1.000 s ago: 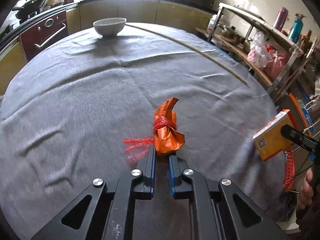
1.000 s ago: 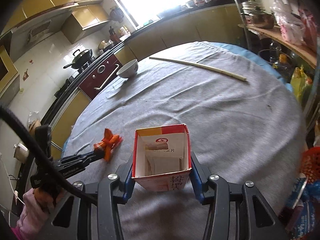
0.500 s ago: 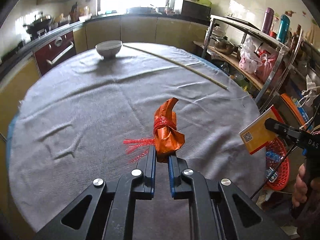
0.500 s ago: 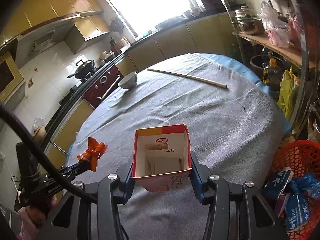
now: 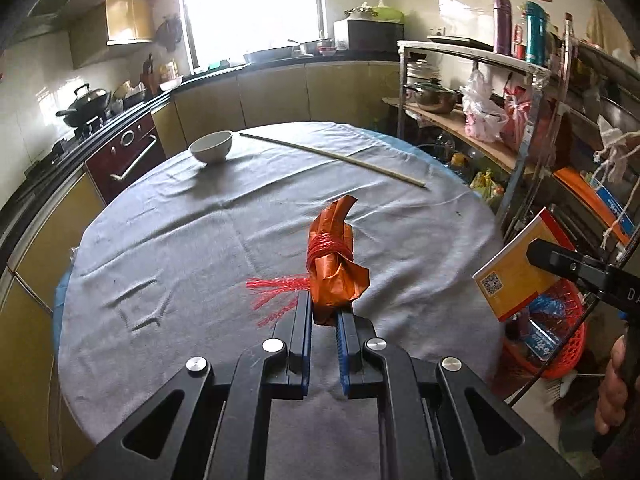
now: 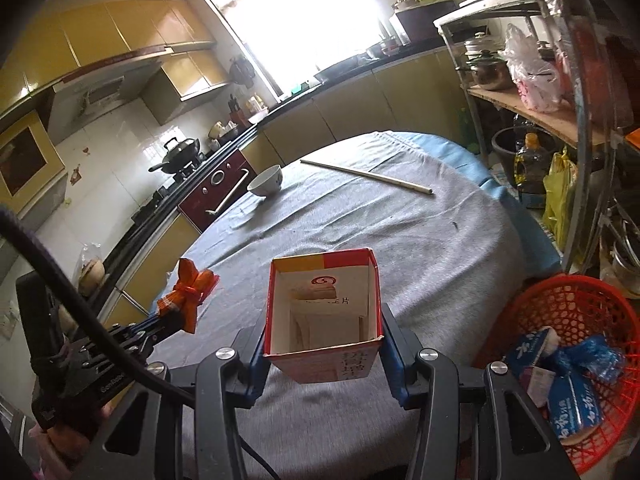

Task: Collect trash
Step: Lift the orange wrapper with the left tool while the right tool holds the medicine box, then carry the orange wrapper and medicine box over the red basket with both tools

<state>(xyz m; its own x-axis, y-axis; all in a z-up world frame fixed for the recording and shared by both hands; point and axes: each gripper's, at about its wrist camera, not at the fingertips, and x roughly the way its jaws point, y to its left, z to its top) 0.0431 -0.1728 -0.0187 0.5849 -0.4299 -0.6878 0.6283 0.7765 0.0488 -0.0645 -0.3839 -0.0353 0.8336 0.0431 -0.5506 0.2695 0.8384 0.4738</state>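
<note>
Left wrist view shows your left gripper [image 5: 324, 318] clenched on the low end of an orange wrapper [image 5: 334, 266], a twisted bundle bound with red string whose frayed ends trail to the left. The bundle stands up from the fingertips, held above the near part of the grey table [image 5: 180, 240].

Your right gripper [image 6: 322, 354] grasps an open box [image 6: 324, 316] by its two side walls, mouth facing the camera, paper showing inside. In the left view the same box [image 5: 516, 268] hangs past the table's right edge, over the red basket [image 5: 556, 344].

The basket [image 6: 592, 308] sits low on the floor at the right, already holding blue packets [image 6: 572, 396]. A bowl [image 5: 211, 146] and a long stick [image 5: 332, 155] lie at the far side of the table, well apart from both grippers.

Judging from this, both pieces of trash are lifted and the drop is what remains. The risks:

- The wrapper is pinched only by its bottom; thin foil could slide out if you swing fast.
- The loose string could snag on the fingers at release and keep the bundle hanging.
- The box is light and open; let go while it is off-centre and it may hit the rim and tumble to the floor.
- The paper inside could fall out if you tip the mouth down early.
- The shelf frame stands close to the basket, so a wide swing may knock it.
</note>
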